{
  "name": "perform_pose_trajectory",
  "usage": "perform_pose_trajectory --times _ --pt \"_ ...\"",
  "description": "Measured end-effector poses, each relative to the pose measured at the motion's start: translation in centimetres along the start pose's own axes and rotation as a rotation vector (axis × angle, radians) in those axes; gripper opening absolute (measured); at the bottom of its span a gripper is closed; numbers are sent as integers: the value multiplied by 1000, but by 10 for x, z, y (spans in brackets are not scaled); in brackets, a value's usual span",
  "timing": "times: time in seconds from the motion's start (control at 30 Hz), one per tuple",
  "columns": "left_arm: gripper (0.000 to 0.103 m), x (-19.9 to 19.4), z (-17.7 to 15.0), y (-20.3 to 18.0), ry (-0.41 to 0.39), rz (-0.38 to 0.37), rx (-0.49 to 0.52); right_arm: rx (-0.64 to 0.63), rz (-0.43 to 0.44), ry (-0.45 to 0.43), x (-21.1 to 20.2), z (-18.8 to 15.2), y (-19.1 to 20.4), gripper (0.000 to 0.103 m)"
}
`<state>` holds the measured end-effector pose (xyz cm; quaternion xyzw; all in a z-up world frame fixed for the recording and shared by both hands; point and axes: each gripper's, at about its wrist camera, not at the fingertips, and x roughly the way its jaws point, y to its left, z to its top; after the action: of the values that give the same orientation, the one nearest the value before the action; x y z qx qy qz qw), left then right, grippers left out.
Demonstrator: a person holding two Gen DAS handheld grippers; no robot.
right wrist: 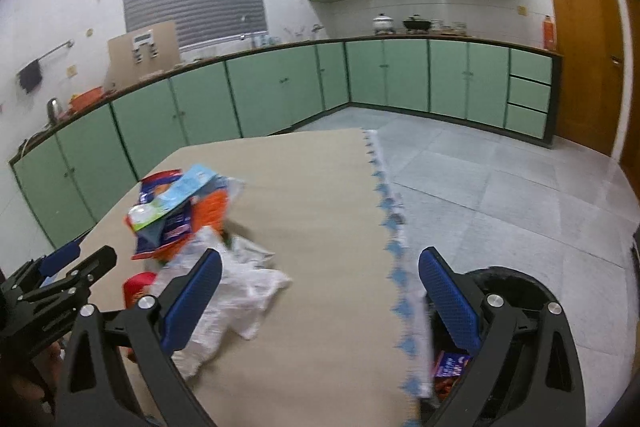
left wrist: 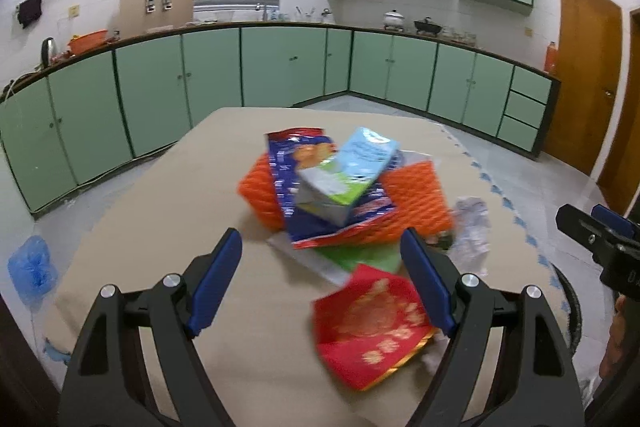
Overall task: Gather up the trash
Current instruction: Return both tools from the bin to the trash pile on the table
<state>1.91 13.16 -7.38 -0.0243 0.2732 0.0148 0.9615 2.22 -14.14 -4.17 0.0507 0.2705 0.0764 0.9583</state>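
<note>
A heap of trash lies on the beige table (left wrist: 168,211): an orange mesh wrap (left wrist: 416,203), a blue snack bag (left wrist: 288,167), a light-blue and green carton (left wrist: 348,171), a red packet (left wrist: 372,323) nearest me and crumpled clear plastic (left wrist: 472,227). My left gripper (left wrist: 324,255) hovers open above the near side of the heap, nothing between its fingers. My right gripper (right wrist: 320,267) is open too, empty, above the table's right edge beside a crumpled white plastic bag (right wrist: 240,291). A black bin (right wrist: 516,283) with wrappers inside stands below the edge.
Green cabinets (left wrist: 288,67) line the far walls, with a wooden door (left wrist: 588,75) on the right. A blue plastic bag (left wrist: 32,267) lies on the tiled floor at left. The table's right edge (right wrist: 384,211) carries a blue-patterned trim. A hand (left wrist: 616,347) shows at the right.
</note>
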Motion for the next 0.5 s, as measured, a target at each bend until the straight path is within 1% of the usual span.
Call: perform_pose_trajectory --times 0.1,0.23,0.5 --pt "79 1 1 15 6 12 -22 -28 16 2 5 1 17 97" --pt "79 5 0 24 16 16 -43 -64 34 14 13 1 37 97" --pt "79 11 -7 42 37 29 -73 -86 35 61 35 -6 55 96"
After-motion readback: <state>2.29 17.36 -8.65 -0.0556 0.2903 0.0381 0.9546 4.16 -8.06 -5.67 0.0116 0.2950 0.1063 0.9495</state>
